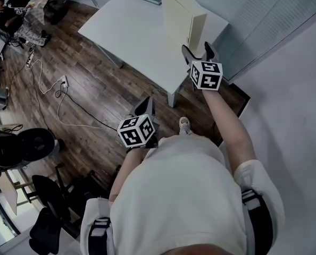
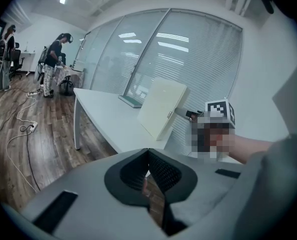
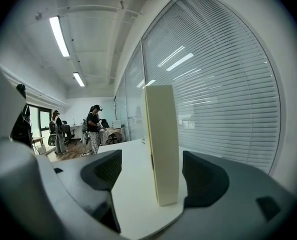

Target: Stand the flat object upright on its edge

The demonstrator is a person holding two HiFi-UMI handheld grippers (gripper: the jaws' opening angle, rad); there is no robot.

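On the white bench [image 1: 131, 33], toward its near corner: one cream flat object [image 1: 182, 20], standing on its edge, long axis vertical, thin side turned to the right gripper [image 1: 198, 51]. Right gripper: jaws wide, one on either side of the object's lower part, pads clear of both faces, nothing held. Left gripper [image 1: 144, 105]: jaws closed together, empty, out over the floor, well apart from the object. Right hand nearer. Judgement: object appears to stand unaided; next move likely a straight pull-back without brushing it.

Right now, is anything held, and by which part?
Nothing is held. The cream board stands free inside the open right gripper; the left gripper is shut, empty.
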